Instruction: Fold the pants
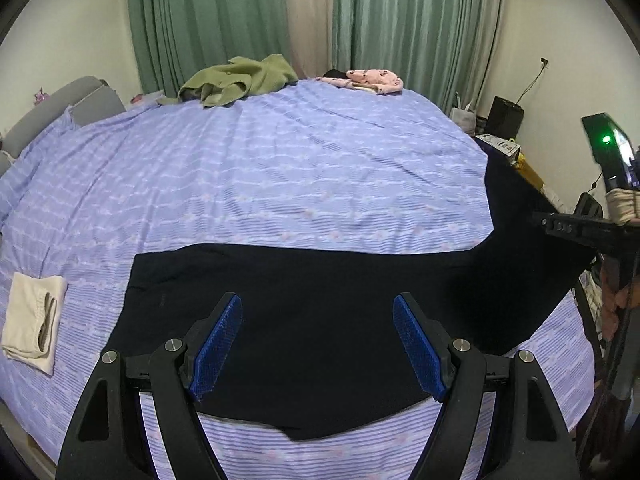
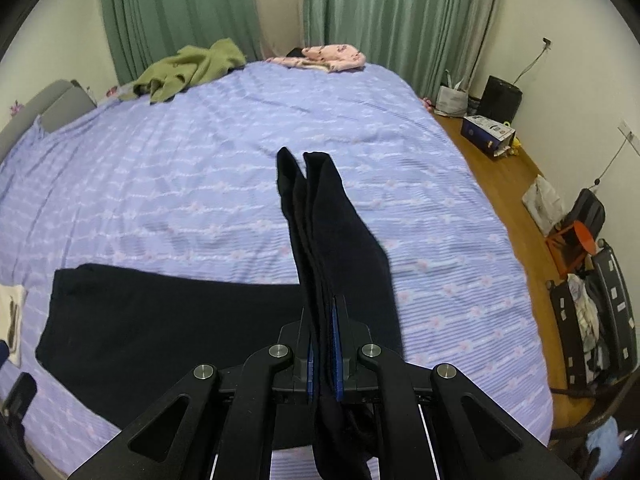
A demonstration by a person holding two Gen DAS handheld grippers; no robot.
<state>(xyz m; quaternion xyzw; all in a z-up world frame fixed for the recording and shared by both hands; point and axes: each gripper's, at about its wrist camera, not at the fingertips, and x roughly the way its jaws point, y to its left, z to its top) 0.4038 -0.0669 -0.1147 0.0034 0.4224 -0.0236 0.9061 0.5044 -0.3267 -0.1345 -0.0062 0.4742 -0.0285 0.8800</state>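
The black pants lie flat on the purple sheet of the bed, and the right gripper is pinching the leg ends and lifting them up, while the left gripper hangs spread wide over the waist part, holding nothing. To do this fold well, I think the right one should carry the leg ends over to the waist and lay them down edge on edge, keeping the cloth smooth. No words or brand names can be read anywhere.

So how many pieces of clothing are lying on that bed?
4: black pants in front, one end held by the right gripper; cream folded garment at left; green garment and pink garment at the far edge.
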